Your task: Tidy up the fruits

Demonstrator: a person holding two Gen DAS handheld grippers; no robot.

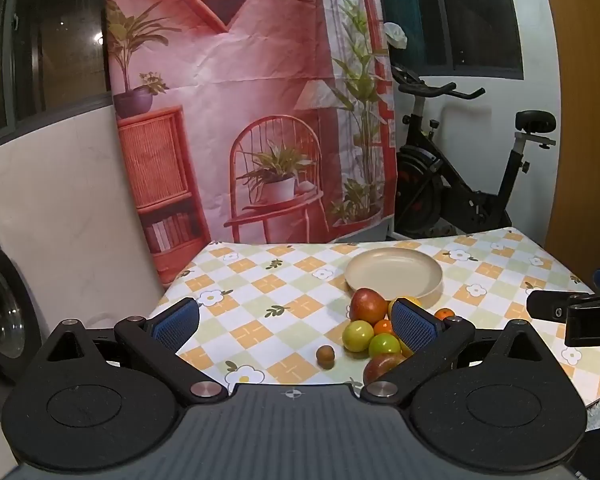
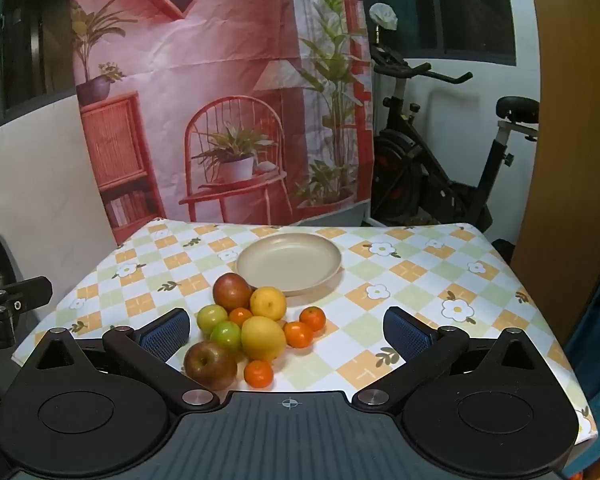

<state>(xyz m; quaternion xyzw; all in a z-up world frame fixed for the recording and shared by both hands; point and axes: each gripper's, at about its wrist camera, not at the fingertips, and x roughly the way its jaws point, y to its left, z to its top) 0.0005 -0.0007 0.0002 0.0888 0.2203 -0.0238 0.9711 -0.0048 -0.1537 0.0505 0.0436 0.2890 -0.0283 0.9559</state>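
With both sets of jaws spread wide and empty, I see my right gripper (image 2: 286,330) framing the fruit pile (image 2: 252,328) on the checked tablecloth (image 2: 420,280); my left gripper (image 1: 296,320) has it at its right finger. Count: two red apples, two green, two lemons, four tangerines. Beige plate (image 2: 289,263) just behind, empty.

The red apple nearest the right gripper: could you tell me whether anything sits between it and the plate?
Yes. From the red apple toward the plate, the rest of the pile lies in the way: a green fruit, a small orange, two lemons and the second red apple. The right gripper, open, has nothing between it and the apple.
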